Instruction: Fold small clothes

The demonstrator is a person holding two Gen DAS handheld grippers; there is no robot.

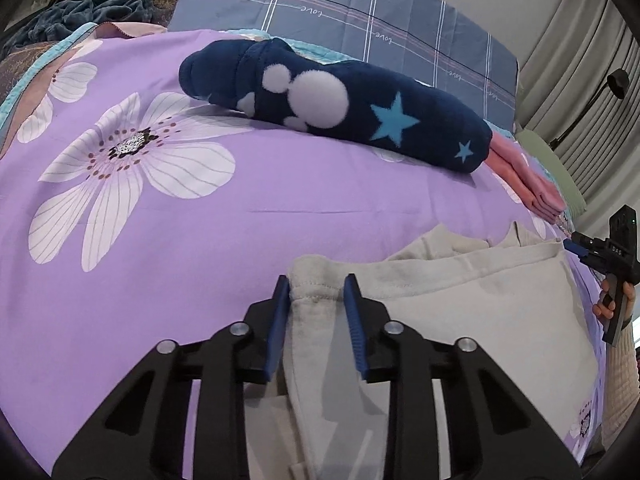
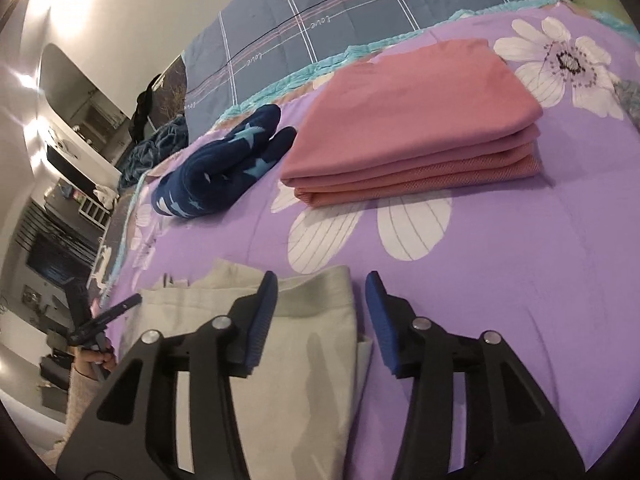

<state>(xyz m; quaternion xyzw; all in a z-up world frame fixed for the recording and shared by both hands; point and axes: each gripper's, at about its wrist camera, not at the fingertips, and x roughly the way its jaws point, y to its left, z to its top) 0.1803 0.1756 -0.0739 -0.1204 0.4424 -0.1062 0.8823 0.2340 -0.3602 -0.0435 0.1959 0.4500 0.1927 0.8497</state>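
A cream garment (image 1: 460, 304) lies on the purple floral bedspread (image 1: 208, 240), partly folded. My left gripper (image 1: 317, 286) is open, its blue pads on either side of the garment's left corner edge, not clamped. My right gripper (image 2: 322, 282) is open over the garment's right corner (image 2: 316, 312), which lies between the jaws. The right gripper also shows at the right edge of the left wrist view (image 1: 576, 242). The left gripper shows at the left of the right wrist view (image 2: 120, 308).
A folded navy fleece garment with stars (image 1: 340, 104) lies further back on the bed. A folded pink stack (image 2: 412, 128) lies beside it. A grey plaid quilt (image 1: 360, 12) lies behind them. Room furniture stands past the bed's left edge (image 2: 60, 220).
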